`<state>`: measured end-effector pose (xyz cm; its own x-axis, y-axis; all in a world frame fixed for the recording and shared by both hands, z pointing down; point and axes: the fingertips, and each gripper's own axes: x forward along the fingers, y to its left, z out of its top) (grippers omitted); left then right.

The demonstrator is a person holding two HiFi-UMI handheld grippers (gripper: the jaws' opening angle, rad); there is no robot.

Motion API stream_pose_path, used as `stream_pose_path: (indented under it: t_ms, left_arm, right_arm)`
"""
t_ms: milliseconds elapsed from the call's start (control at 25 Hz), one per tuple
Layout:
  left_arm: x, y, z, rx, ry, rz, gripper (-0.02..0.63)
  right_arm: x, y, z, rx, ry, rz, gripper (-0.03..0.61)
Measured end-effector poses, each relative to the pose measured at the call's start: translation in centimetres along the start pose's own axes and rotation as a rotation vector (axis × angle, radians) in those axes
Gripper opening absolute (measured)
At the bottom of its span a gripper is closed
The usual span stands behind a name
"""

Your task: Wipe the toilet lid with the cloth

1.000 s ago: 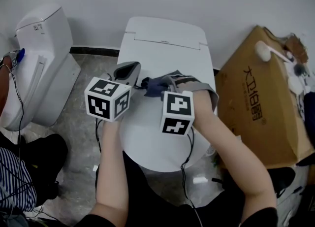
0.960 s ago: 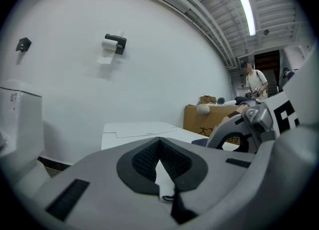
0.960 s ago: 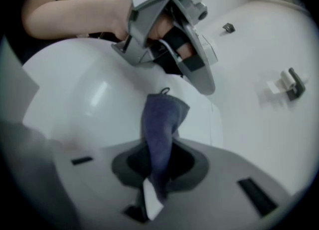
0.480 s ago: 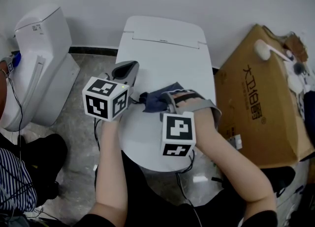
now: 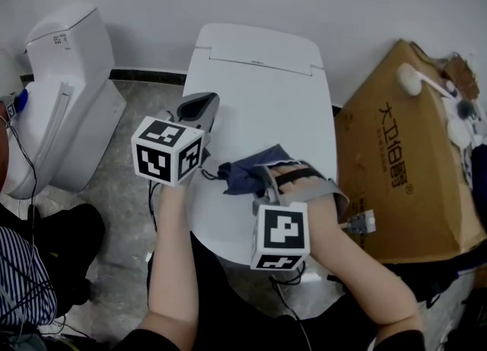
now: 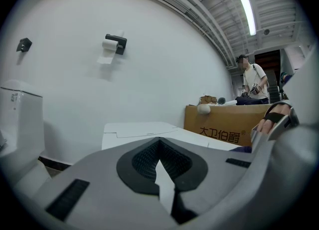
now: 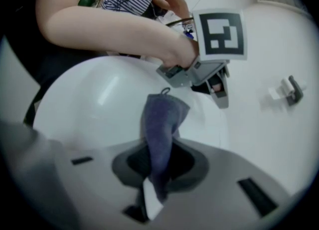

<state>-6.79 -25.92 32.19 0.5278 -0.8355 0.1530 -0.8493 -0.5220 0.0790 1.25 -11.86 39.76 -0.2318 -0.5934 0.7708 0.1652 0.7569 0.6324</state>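
The white toilet lid [image 5: 259, 98] lies shut in the middle of the head view. A blue-grey cloth [image 5: 245, 174] rests on its near half, and my right gripper [image 5: 263, 180] is shut on the cloth's right end. In the right gripper view the cloth [image 7: 162, 124] trails forward from the jaws over the lid [image 7: 94, 99]. My left gripper [image 5: 198, 107] is shut on nothing and hovers at the lid's left edge, a little left of the cloth. The left gripper view looks along the lid [image 6: 144, 128] past the left gripper [image 6: 159, 146].
A second white toilet [image 5: 65, 98] stands at the left. A large cardboard box [image 5: 396, 167] with a white brush [image 5: 415, 79] on top stands close at the lid's right. A person's striped sleeve [image 5: 23, 288] shows at the lower left. A toilet-roll holder [image 6: 113, 43] hangs on the wall.
My right gripper has drawn the cloth toward the lid's near edge. The left gripper has stayed almost where it was.
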Motion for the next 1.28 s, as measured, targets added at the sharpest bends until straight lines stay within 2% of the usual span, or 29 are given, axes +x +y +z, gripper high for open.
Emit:
stream_pose_path:
  t_ms: [560, 760, 880, 1000, 1120, 1280]
  left_arm:
    - [0.1, 0.0, 0.0, -0.001, 0.006, -0.003, 0.015]
    - [0.1, -0.2, 0.5, 0.005, -0.029, -0.003, 0.015]
    - [-1.2, 1.0, 1.2, -0.01, -0.09, 0.02, 0.015]
    - [-3.1, 3.0, 2.3, -0.026, -0.146, 0.044, 0.015]
    - [-4.6, 3.9, 2.8, -0.027, -0.159, 0.061, 0.015]
    - [-5.2, 4.6, 1.6, -0.049, -0.14, 0.069, 0.015]
  right_arm:
    - [-2.4, 2.9, 1.6, 0.003, -0.035, 0.013, 0.066]
    - [-2.5, 2.5, 0.9, 0.055, -0.086, 0.051, 0.066]
    - [-1.8, -1.3, 0.1, 0.081, -0.083, -0.016, 0.066]
    - [0.7, -7.5, -0.2, 0.094, -0.072, -0.102, 0.066]
    - [4.7, -13.7, 0.5, 0.082, -0.053, -0.156, 0.066]
    - [9.7, -20.4, 1.6, 0.067, -0.006, -0.207, 0.066]
